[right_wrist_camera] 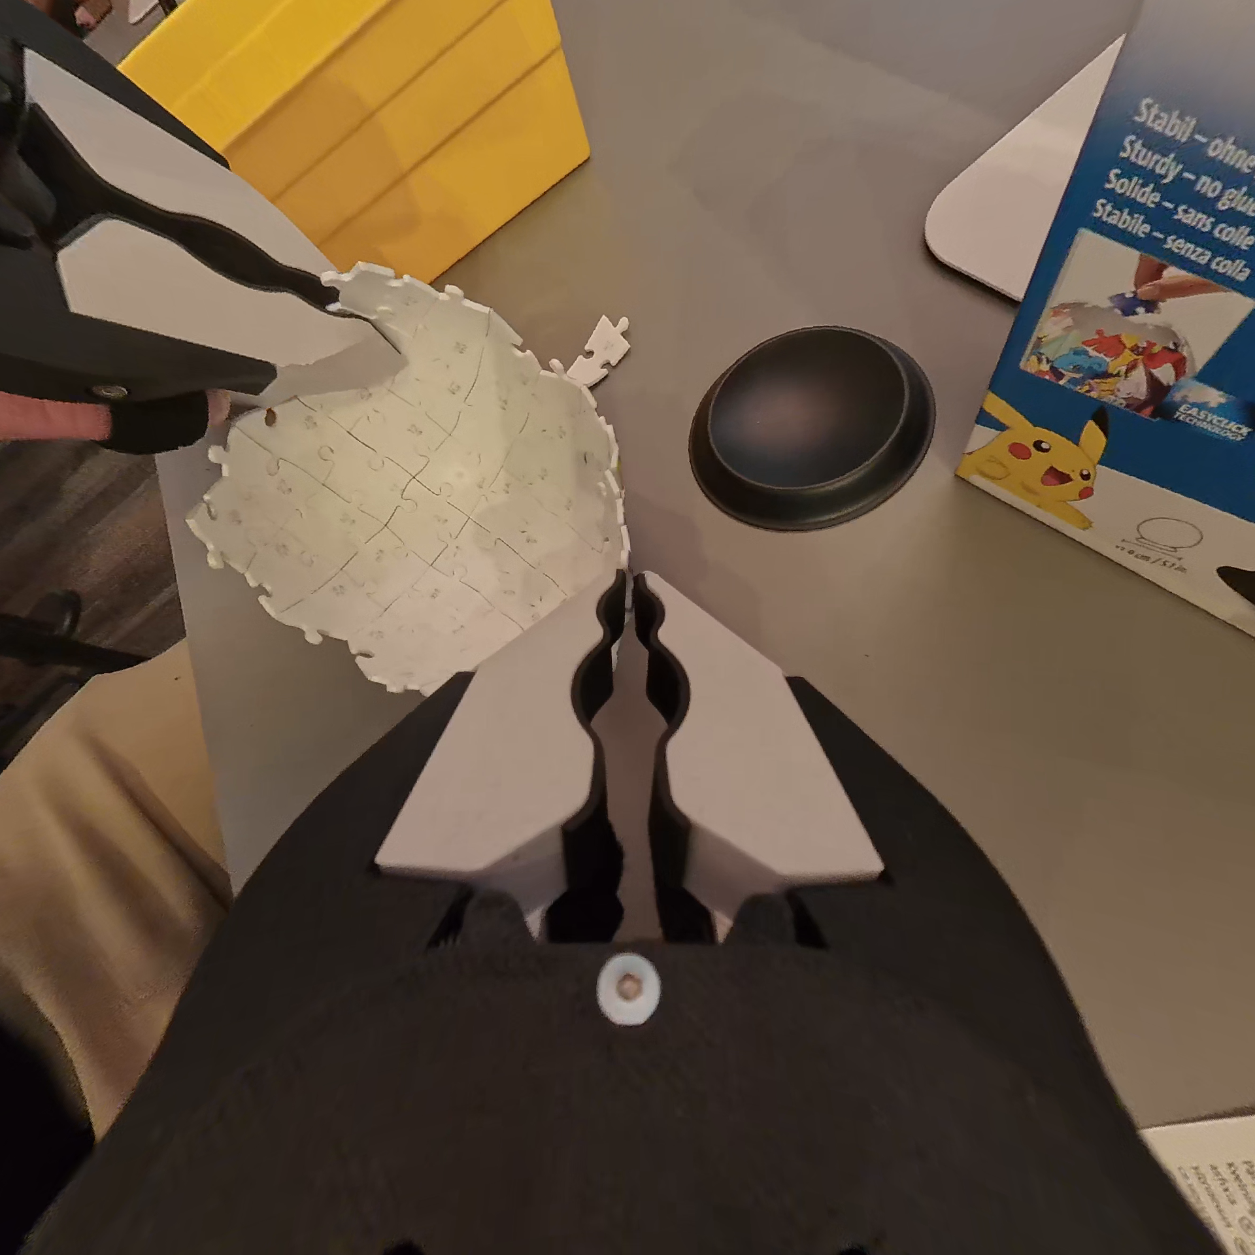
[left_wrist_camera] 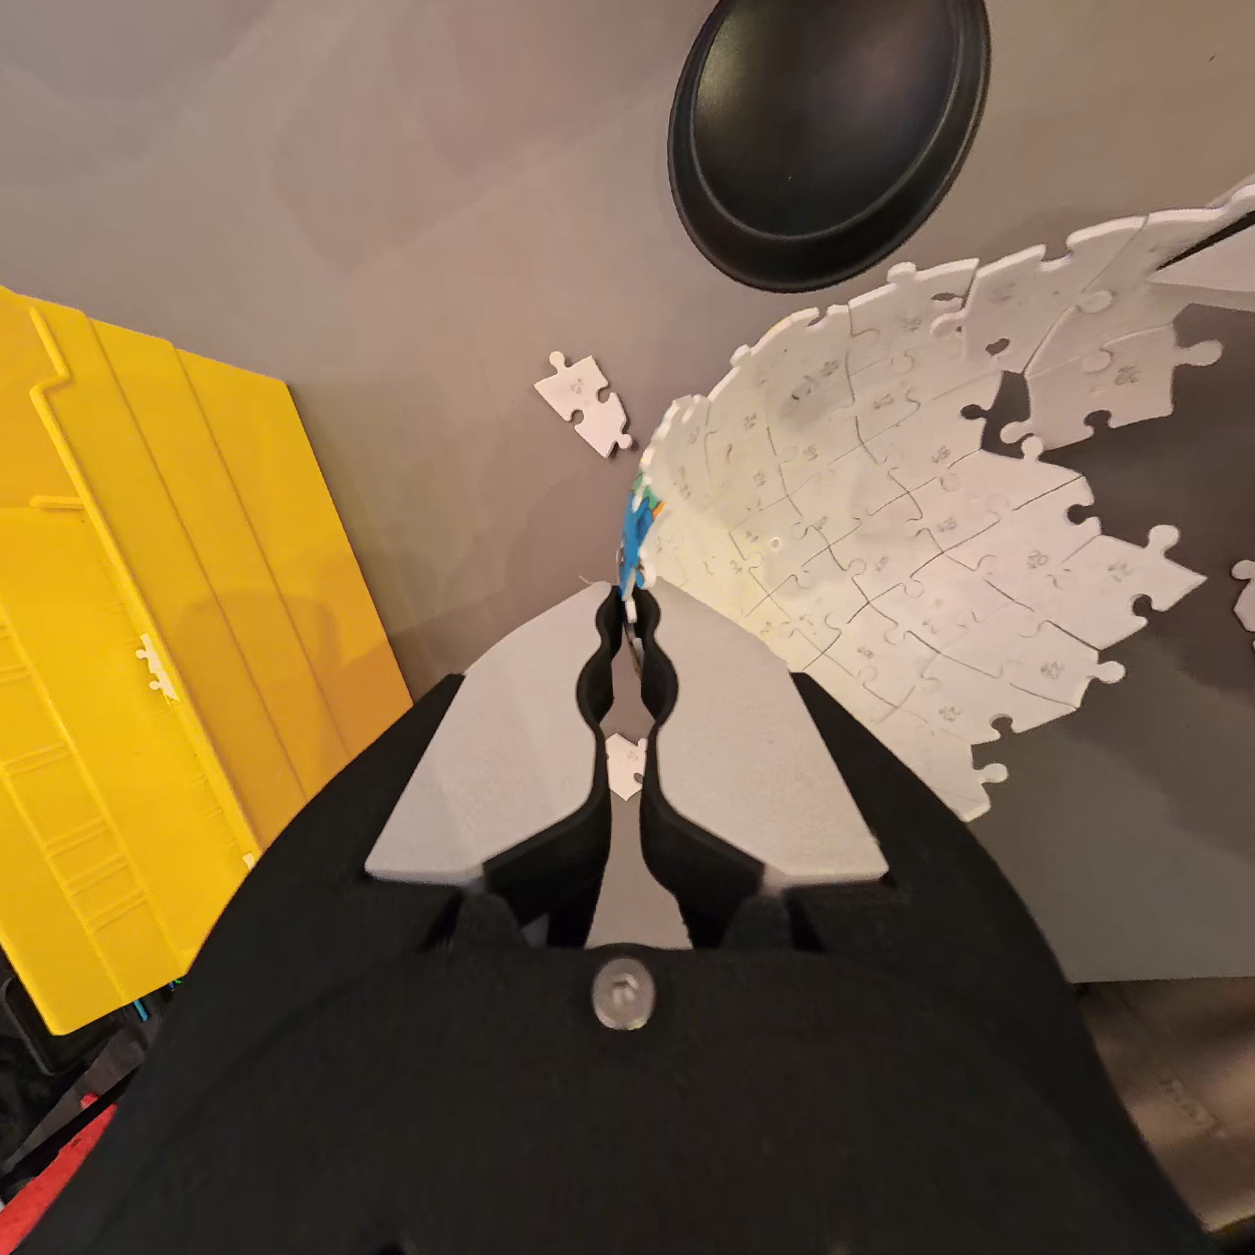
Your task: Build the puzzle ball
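Note:
The half-built puzzle ball (left_wrist_camera: pixel 883 543) is a curved shell of joined pieces. Its white numbered inside faces both cameras, and a strip of its coloured outside (left_wrist_camera: pixel 637 523) shows at the rim. My left gripper (left_wrist_camera: pixel 628 601) is shut on the shell's near rim. My right gripper (right_wrist_camera: pixel 630 584) is shut on the opposite rim of the shell (right_wrist_camera: pixel 421 475). The shell hangs between them above the grey table. The left gripper (right_wrist_camera: pixel 339 305) shows at the upper left of the right wrist view, the right gripper (left_wrist_camera: pixel 1168 261) at the upper right of the left wrist view.
A loose white piece (left_wrist_camera: pixel 584 404) (right_wrist_camera: pixel 601 350) lies on the table (right_wrist_camera: pixel 747 204) beside the shell, another (left_wrist_camera: pixel 626 764) under my left fingers. The black round stand (right_wrist_camera: pixel 811 428) sits past the shell. A yellow bin (left_wrist_camera: pixel 170 611) stands left, the puzzle box (right_wrist_camera: pixel 1114 339) right. The gap from one gripper's tips to the other's is roughly 12 centimetres.

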{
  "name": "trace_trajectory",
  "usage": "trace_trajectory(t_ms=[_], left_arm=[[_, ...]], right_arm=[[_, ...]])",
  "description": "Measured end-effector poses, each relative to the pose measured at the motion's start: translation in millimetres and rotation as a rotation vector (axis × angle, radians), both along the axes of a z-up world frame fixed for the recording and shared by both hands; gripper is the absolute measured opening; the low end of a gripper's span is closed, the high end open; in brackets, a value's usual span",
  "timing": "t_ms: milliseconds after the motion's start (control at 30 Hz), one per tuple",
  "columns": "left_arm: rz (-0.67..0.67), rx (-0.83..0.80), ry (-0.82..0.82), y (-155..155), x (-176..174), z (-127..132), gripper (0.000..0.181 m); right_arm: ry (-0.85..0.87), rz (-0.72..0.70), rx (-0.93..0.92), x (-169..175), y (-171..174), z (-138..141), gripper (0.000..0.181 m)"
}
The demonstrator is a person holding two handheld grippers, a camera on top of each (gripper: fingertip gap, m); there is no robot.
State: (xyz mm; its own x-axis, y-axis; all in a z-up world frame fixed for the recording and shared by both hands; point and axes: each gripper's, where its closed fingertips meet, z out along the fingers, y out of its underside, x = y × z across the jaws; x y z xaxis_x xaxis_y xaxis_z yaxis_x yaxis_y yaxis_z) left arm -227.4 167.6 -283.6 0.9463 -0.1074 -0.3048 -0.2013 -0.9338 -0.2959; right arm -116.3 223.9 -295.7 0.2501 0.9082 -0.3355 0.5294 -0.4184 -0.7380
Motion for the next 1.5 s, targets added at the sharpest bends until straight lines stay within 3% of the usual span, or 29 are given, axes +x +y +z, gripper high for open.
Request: trace_trajectory(t_ms=[433,1500], left_arm=[[0.004,0.013,0.061,5.6,2.6,4.0,0.003],[0.036,0.064,0.067,6.8,11.5,5.3,0.003]], right_arm=[[0.023,-0.147,0.000,3.9,8.7,1.3,0.000],[0.124,-0.302,0.025,5.2,11.3,7.1,0.000]])
